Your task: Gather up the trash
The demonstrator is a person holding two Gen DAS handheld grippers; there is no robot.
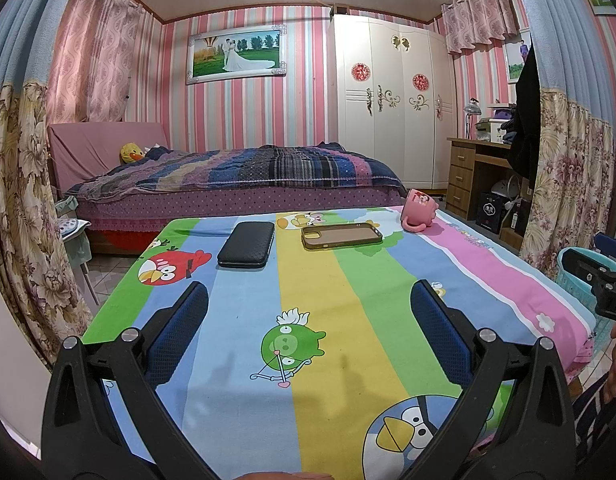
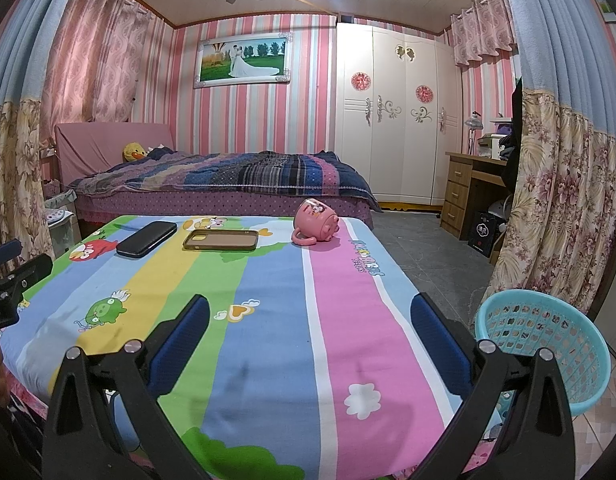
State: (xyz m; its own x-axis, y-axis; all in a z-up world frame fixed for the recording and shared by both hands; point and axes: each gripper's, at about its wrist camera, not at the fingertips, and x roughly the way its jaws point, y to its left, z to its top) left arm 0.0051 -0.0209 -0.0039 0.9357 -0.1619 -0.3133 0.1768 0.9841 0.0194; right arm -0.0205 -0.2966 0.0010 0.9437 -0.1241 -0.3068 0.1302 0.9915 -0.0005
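Both grippers, L (image 1: 308, 300) & R (image 2: 310, 312): jaws wide apart, empty, over worktop (image 2: 267, 320); teal basket (image 2: 548, 344) beside R.

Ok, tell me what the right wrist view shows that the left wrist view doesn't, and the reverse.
Only the right wrist view shows the turquoise basket nearly whole, standing beside the table's right edge, with grey floor beyond it. Only the left wrist view shows the blue bird print at the cloth's near edge. Both show the black case, the phone case and the tipped pink mug at the far end, and both grippers, left gripper and right gripper, open and empty.
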